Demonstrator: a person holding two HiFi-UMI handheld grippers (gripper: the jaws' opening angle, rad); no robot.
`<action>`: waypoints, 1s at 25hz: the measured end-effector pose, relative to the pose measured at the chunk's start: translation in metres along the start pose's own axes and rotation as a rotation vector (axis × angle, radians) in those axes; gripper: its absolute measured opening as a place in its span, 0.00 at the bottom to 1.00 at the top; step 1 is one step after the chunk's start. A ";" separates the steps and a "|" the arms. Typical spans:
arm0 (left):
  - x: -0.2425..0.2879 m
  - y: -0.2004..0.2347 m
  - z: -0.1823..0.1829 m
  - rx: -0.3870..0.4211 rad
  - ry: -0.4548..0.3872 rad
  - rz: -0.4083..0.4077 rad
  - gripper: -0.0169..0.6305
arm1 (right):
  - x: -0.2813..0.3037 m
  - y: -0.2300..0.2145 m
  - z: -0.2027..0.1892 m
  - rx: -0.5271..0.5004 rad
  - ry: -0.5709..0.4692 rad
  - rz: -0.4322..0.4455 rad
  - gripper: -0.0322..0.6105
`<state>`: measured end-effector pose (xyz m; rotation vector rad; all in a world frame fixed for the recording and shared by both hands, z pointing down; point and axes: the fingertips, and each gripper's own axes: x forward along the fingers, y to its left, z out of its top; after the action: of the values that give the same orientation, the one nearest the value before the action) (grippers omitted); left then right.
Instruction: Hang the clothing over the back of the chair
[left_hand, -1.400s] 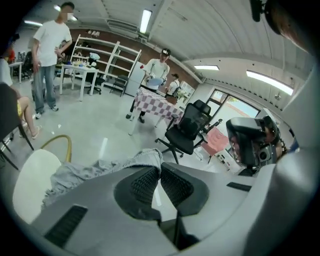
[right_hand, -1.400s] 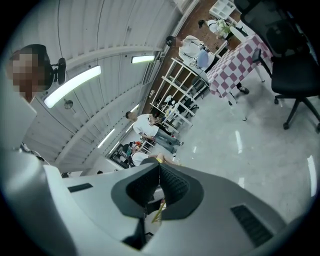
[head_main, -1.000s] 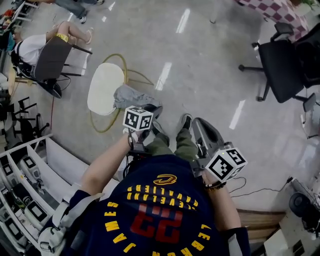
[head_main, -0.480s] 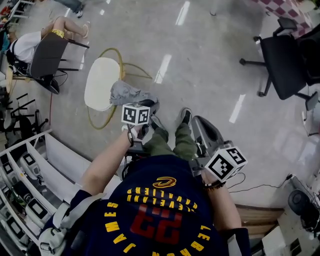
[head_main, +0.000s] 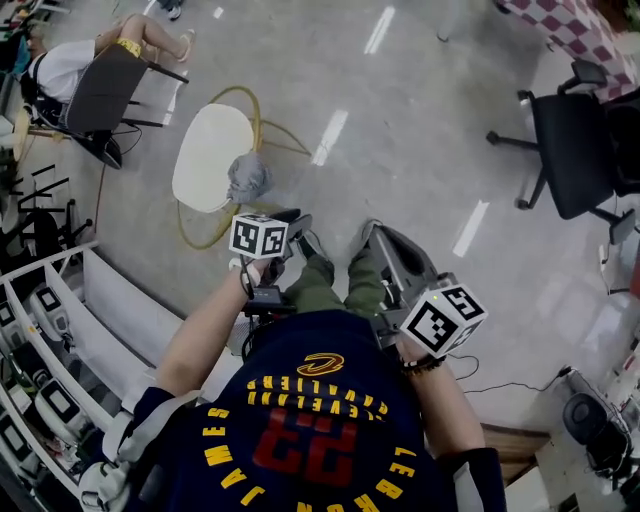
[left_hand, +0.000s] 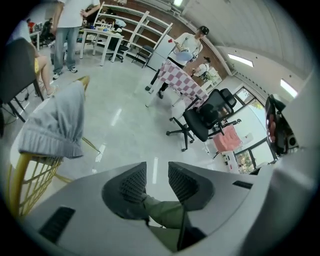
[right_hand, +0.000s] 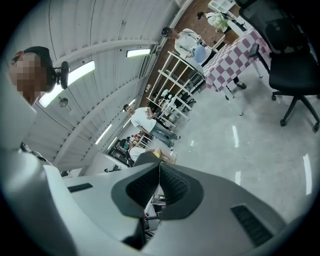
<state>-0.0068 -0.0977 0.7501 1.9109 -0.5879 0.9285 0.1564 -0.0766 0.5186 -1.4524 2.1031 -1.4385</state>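
1. The grey garment (left_hand: 57, 122) hangs folded over the back of the yellow wire chair (left_hand: 27, 175).
2. The left gripper (left_hand: 156, 181) is opening its jaws well apart from the garment, with nothing between them (only a trouser leg beyond).
3. The right gripper (right_hand: 159, 185) is pressed closed and empty.
4. The garment looks soft, light and limp, and it may slide. Pinch its thick ribbed hem.

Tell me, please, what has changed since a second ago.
The left gripper let go of the grey garment, which now hangs over the back of the chair. Its jaws are opening with nothing between them, and it has drawn back toward the person. The right gripper stayed shut and empty.
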 end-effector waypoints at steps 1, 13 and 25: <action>-0.007 0.002 0.000 -0.015 -0.017 -0.006 0.21 | 0.003 0.004 -0.001 -0.005 0.007 0.007 0.06; -0.188 0.007 0.053 0.033 -0.436 -0.004 0.21 | 0.053 0.071 -0.010 -0.129 0.073 0.112 0.06; -0.352 -0.044 0.094 -0.012 -0.867 -0.003 0.20 | 0.086 0.153 -0.003 -0.283 0.050 0.227 0.06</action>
<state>-0.1543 -0.1488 0.4179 2.2598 -1.0719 0.0371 0.0200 -0.1382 0.4272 -1.2219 2.4909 -1.1419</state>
